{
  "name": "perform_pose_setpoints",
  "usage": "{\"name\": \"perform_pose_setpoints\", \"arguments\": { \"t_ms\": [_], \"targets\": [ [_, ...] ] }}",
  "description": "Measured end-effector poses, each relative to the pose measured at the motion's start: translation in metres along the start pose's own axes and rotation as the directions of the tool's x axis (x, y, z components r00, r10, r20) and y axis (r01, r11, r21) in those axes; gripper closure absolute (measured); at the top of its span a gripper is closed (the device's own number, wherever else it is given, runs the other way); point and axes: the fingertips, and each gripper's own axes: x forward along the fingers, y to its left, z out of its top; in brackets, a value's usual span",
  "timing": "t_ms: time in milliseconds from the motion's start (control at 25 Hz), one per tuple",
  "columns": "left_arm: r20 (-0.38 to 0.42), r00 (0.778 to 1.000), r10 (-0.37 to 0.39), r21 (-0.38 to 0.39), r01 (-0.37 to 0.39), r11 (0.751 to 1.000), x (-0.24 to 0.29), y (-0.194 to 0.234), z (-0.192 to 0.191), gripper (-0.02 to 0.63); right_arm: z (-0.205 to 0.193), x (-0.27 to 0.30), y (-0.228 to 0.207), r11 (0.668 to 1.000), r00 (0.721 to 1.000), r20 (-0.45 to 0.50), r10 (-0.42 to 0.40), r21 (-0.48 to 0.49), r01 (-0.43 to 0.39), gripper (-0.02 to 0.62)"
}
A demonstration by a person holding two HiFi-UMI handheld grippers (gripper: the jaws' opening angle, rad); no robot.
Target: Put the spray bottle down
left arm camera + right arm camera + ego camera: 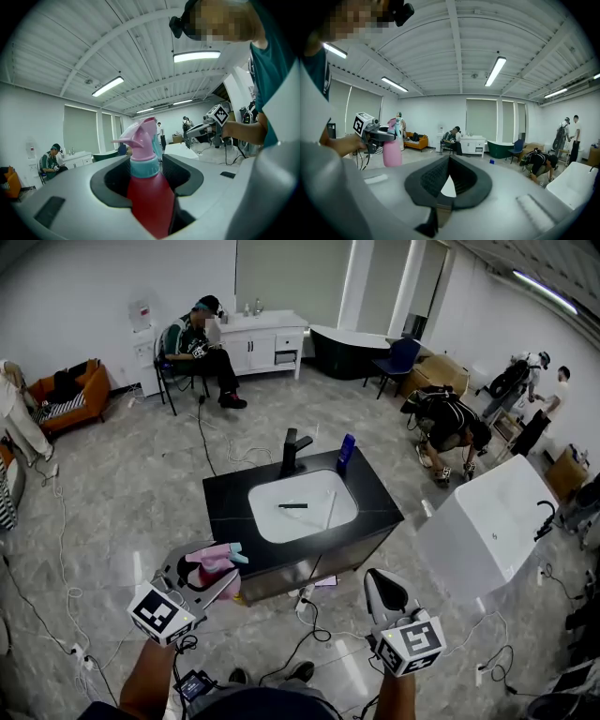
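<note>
Left gripper [208, 576] clamps spray bottle [149, 201] at the body.
Likely light, stiff, slick plastic; right gripper [449, 161] closed, empty.

Open bathroom-fixture test hall: black sink vanity [232, 505] at centre, white vanity cabinet [263, 345] at 12 o'clock, dark bathtub [341, 347] at 1 o'clock, floor cables [201, 433]

We see a grey marbled floor [122, 474] strewn with cables [201, 432], white walls [75, 287], an orange sofa [89, 401], a white cabinet [267, 341], a dark bathtub [342, 349], a blue chair [401, 354] and strip lights [495, 70] on the ribbed ceiling [459, 42]. Covered windows [291, 273] face us.
</note>
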Motion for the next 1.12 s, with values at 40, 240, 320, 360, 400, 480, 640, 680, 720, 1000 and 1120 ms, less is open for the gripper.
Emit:
{"name": "perform_pose_setpoints", "arguments": {
  "t_ms": [40,240,320,360,400,480,640,680,720,1000,1120],
  "targets": [
    [-0.001,1.0,0.011,-0.003,-0.011,1.0,0.006,-0.003,0.0,0.4,0.0,0.001,-0.008,1.0,1.0,0.003,0.011,-0.001,-0.011,0.584],
    [-0.016,0.998,0.059,-0.004,-0.059,0.998,0.033,-0.02,0.005,0.4,-0.002,0.0,-0.041,0.997,0.997,0.014,0.072,-0.006,-0.072,0.584],
    [-0.024,0.997,0.076,-0.011,-0.076,0.997,0.045,-0.027,0.004,0.4,-0.004,-0.002,-0.054,0.996,0.996,0.016,0.091,-0.007,-0.091,0.584],
    [-0.027,0.996,0.083,-0.013,-0.083,0.996,0.05,-0.031,0.004,0.4,-0.005,-0.003,-0.059,0.995,0.995,0.016,0.1,-0.008,-0.1,0.584],
    [-0.03,0.996,0.087,-0.011,-0.087,0.996,0.054,-0.034,0.006,0.4,-0.006,-0.004,-0.064,0.994,0.994,0.015,0.107,-0.009,-0.107,0.584],
    [-0.035,0.995,0.091,-0.006,-0.091,0.996,0.063,-0.041,0.01,0.4,-0.007,-0.007,-0.074,0.993,0.993,0.013,0.116,-0.011,-0.116,0.584],
    [-0.052,0.994,0.092,-0.003,-0.093,0.996,0.081,-0.049,0.011,0.4,-0.011,-0.01,-0.093,0.993,0.992,0.011,0.122,0.002,-0.122,0.584],
    [-0.055,0.994,0.091,0.0,-0.091,0.996,0.086,-0.049,0.013,0.4,-0.013,-0.01,-0.097,0.993,0.992,0.01,0.122,0.008,-0.122,0.584],
    [-0.057,0.994,0.091,0.001,-0.091,0.996,0.091,-0.048,0.014,0.4,-0.015,-0.009,-0.101,0.992,0.993,0.008,0.122,0.012,-0.122,0.584],
    [-0.061,0.997,0.054,-0.001,-0.055,0.999,0.13,-0.032,0.009,0.4,-0.023,0.009,-0.129,0.996,0.996,-0.012,0.084,0.025,-0.084,0.584],
    [-0.056,0.998,0.029,0.0,-0.029,1.0,0.149,-0.017,0.007,0.4,-0.024,0.021,-0.14,0.998,0.998,-0.018,0.054,0.031,-0.054,0.584]
  ]
}}
